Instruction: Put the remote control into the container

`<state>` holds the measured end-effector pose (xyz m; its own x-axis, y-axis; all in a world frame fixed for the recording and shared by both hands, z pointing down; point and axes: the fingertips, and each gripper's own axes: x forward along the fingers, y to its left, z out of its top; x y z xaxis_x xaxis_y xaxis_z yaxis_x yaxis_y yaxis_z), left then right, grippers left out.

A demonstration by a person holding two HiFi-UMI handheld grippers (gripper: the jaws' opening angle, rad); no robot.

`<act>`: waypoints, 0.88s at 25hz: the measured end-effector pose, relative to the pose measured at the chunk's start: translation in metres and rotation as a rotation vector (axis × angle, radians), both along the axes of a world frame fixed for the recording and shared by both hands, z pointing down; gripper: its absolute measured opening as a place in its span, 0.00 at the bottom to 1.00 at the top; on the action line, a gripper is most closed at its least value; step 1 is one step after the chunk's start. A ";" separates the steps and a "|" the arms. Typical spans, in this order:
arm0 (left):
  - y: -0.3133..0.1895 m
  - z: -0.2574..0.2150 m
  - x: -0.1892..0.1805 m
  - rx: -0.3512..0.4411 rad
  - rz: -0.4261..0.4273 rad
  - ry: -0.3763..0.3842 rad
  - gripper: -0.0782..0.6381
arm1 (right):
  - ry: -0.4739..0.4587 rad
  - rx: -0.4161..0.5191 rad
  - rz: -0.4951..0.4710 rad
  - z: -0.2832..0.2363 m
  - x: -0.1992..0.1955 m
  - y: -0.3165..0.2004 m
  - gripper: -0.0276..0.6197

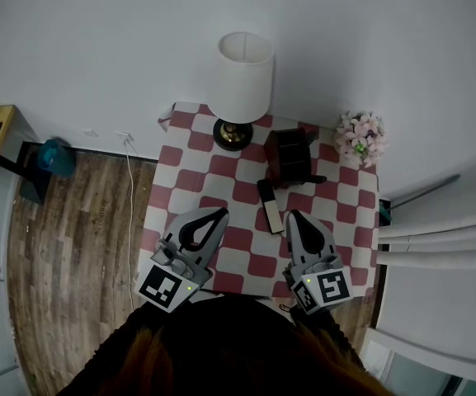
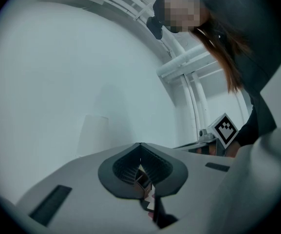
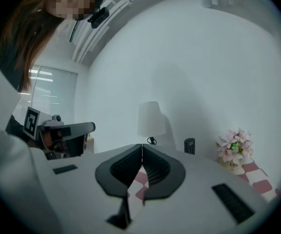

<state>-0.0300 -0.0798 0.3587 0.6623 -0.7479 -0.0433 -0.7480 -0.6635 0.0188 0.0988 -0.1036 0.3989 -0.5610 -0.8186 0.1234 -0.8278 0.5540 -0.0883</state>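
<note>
Grey-shelled with dark ribbed pads, the fingers (image 2: 125,168) of the left gripper (image 2: 140,146) are clenched tip to tip, with nothing between them. The right gripper (image 3: 141,146) has its fingers (image 3: 158,167) pressed together the same way and is just as empty. In the head view both grippers hang over the near part of the red-and-white chequered worktop (image 1: 190,180).

The remote control (image 1: 270,206) lies flat on it between the two grippers, nearer the right one, and neither touches it. Its far end is just beside the dark container (image 1: 289,151), which stands further back. A lamp (image 1: 244,73) with a white shade stands at the back, left of the container. A bunch of pink flowers (image 1: 360,136) sits at the back right corner. A wooden floor (image 1: 64,238) shows to the left of the worktop.
</note>
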 end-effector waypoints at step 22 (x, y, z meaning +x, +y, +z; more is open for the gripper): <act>0.009 0.005 -0.013 -0.010 -0.064 -0.014 0.12 | 0.334 -0.426 0.057 0.202 -0.006 -0.095 0.08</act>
<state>-0.0432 -0.0707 0.3634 0.6137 -0.7891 -0.0265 -0.7891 -0.6141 0.0140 0.0925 -0.1987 0.6011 -0.3904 -0.6852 0.6149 -0.8769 0.4801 -0.0218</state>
